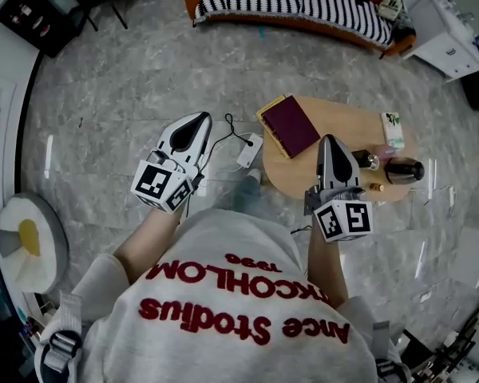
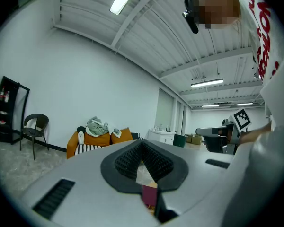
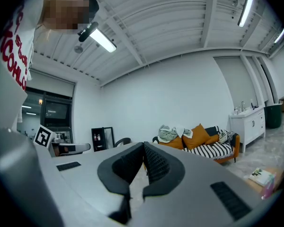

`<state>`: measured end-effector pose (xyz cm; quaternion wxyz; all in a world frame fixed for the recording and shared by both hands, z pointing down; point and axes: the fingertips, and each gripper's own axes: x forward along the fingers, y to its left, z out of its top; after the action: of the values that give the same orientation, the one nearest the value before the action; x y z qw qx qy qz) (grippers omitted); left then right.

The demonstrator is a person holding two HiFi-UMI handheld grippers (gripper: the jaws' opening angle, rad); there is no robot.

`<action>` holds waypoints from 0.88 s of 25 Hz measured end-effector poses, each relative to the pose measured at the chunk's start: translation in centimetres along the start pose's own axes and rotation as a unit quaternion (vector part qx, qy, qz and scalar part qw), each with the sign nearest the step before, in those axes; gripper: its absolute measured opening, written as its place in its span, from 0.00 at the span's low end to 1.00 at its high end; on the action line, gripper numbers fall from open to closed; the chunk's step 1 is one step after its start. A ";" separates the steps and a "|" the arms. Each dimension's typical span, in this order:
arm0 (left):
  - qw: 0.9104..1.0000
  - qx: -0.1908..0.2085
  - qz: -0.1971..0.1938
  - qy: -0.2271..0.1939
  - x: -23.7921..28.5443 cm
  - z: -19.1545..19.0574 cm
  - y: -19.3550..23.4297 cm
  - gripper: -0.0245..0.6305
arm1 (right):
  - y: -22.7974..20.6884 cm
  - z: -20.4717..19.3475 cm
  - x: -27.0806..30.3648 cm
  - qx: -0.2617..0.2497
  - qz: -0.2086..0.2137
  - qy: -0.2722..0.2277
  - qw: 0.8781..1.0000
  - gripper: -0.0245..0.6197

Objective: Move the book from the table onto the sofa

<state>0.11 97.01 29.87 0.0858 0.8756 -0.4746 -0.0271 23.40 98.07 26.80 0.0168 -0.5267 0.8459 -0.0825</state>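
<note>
The maroon book [image 1: 291,124] lies flat on the round wooden bench [image 1: 353,120], at its left edge, well apart from the orange sofa [image 1: 303,2] with its striped cover across the floor. The left tool [image 1: 198,120] hangs over the floor left of the bench, jaws pressed together on nothing. The right tool [image 1: 327,140] hovers over the bench just beside the book, jaws likewise together and empty.

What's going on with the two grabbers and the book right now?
Left gripper and right gripper shut, empty. Book lies flat on the table, untouched. Bottle to its right, apart; sofa beyond.
</note>
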 end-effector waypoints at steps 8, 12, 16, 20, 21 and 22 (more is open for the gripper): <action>1.000 0.004 -0.015 0.007 10.0 0.7 0.6 0.06 | -8.2 2.4 4.7 0.002 -0.016 -0.005 1.000 0.08; 1.000 -0.001 -0.013 0.016 14.0 0.5 1.1 0.06 | -12.0 2.0 5.7 0.008 -0.019 0.007 1.000 0.08; 1.000 0.001 -0.011 0.028 16.8 -0.3 1.6 0.06 | -14.8 1.1 6.7 0.009 -0.023 0.018 1.000 0.08; 0.999 -0.002 -0.019 0.049 19.2 -1.3 2.0 0.06 | -16.3 -0.1 7.7 0.024 -0.034 0.032 0.999 0.08; 0.998 -0.003 -0.021 0.054 19.7 -1.6 2.1 0.06 | -16.5 -0.5 7.8 0.028 -0.037 0.036 0.998 0.08; 0.998 -0.002 -0.024 0.059 20.1 -2.0 2.1 0.06 | -16.8 -0.9 8.0 0.031 -0.039 0.038 0.998 0.08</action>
<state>9.64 79.29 32.92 0.1150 0.8865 -0.4477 0.0215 34.69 83.82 30.83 -0.0025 -0.5548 0.8218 -0.1295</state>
